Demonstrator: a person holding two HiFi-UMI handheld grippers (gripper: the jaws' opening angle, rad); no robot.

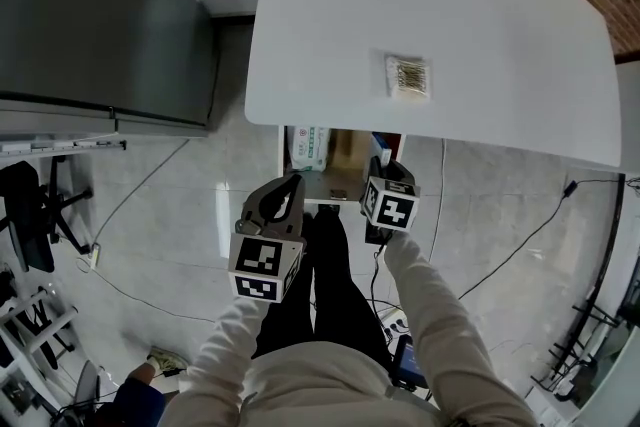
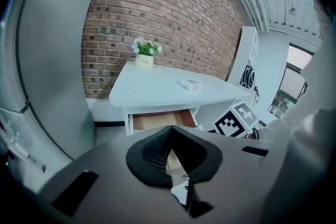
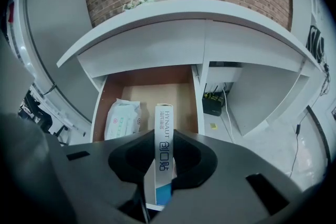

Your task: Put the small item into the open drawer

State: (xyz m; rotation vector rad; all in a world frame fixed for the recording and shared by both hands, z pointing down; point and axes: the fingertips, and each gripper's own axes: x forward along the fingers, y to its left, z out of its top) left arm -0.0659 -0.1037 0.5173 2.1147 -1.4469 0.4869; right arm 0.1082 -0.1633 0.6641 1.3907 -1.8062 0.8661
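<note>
Right gripper (image 3: 163,162): jaws clamped on the slim box (image 3: 164,123), pinched by its flat faces, long axis pointing straight ahead.
Box look: narrow, white, "HYNAUT" printed along the upper edge, blue band at the near end.
Left gripper (image 2: 171,150): jaws pressed together, nothing between them.
Drawer (image 3: 100,107): open, just ahead of and below the right jaws; the box's far end sits over it.
Wipes pack (image 3: 122,119): in the drawer, left of the held box.
Table (image 3: 173,23): white, above the drawer, beyond both grippers; small packet (image 1: 408,76) and flower pot (image 2: 145,59) on top.
</note>
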